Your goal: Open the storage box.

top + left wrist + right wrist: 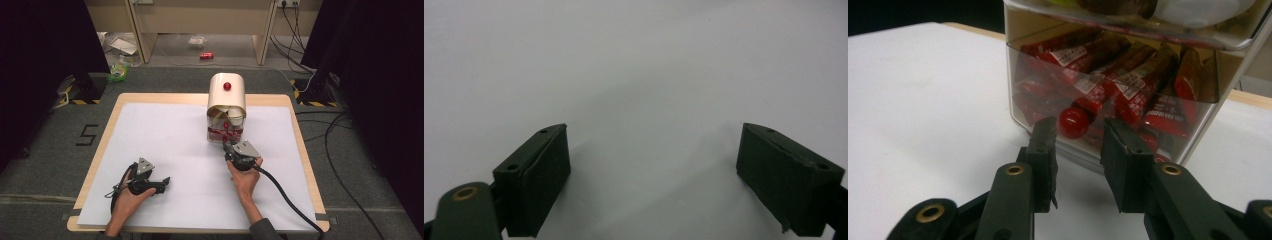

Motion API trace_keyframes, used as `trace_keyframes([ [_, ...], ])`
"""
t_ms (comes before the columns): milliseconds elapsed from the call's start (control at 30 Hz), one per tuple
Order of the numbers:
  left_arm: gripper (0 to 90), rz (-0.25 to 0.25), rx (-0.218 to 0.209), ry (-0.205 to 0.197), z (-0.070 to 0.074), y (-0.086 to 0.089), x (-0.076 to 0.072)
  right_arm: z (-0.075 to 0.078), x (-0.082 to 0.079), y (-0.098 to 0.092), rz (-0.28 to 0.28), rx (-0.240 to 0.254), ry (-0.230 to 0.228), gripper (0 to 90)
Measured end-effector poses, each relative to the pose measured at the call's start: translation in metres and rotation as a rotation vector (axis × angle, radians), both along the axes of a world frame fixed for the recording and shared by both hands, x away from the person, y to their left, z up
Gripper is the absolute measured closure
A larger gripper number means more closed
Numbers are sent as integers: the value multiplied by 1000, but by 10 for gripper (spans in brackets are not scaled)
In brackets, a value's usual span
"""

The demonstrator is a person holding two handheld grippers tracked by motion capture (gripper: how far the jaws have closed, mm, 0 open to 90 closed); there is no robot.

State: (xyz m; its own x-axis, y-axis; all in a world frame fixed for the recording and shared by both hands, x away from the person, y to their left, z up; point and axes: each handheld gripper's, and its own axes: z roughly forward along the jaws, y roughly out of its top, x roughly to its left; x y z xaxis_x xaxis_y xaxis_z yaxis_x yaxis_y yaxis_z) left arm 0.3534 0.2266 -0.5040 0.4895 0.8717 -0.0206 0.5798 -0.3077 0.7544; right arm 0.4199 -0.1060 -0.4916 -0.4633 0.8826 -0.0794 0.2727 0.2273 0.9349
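A cream box [227, 97] with a rounded top and a red knob [227, 86] stands at the table's far middle. Its clear lower drawer [1128, 75] holds several red-wrapped snack sticks [1098, 55]. On the drawer's front is a small red knob [1074, 122]. My right gripper [1078, 131] is open, its jaws on either side of that knob with small gaps, not visibly pressing on it. In the high view the right gripper [229, 146] sits just in front of the box. My left gripper [165, 182] rests open on the white sheet [634, 60] with nothing between its fingers [541, 175].
The white sheet [165, 135] covers most of the wooden table [102, 145]. Beyond the table, the floor holds a red can [206, 55], plastic packets [122, 46] and cables [295, 30]. Black curtains hang on both sides.
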Motion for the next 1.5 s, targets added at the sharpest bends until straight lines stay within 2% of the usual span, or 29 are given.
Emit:
trace_keyframes([
  [133,130,0,0,0,0,0,0,1,1,4,2,-4,-18,691],
  [267,130,0,1,1,0,0,0,1,3,5,-3,-49,-23,696],
  [400,130,0,0,0,0,0,0,0,5,6,-12,-44,-20,708],
  [533,130,0,1,0,0,0,0,-1,6,11,-13,-80,-23,725],
  [700,130,0,1,1,0,0,0,-1,8,13,-23,-60,-7,727],
  [867,130,0,0,0,0,0,0,0,7,18,-39,-100,-21,718],
  [900,130,0,1,1,0,0,0,-1,6,24,-56,-144,-40,718],
  [967,130,0,1,1,0,0,0,-2,5,26,-74,-162,-55,734],
  [1033,130,0,0,1,0,0,0,-2,5,26,-79,-156,-51,734],
  [1067,130,0,1,1,0,0,0,-2,5,28,-99,-130,-42,734],
  [1167,130,0,1,0,0,0,0,-2,3,32,-131,-138,-47,734],
  [1267,130,0,2,0,0,0,0,-2,2,39,-175,-172,-66,732],
  [1433,131,0,1,0,0,0,0,-2,1,44,-222,-152,-60,732],
  [1500,131,0,0,0,0,0,0,-3,0,48,-238,-176,-67,732],
])
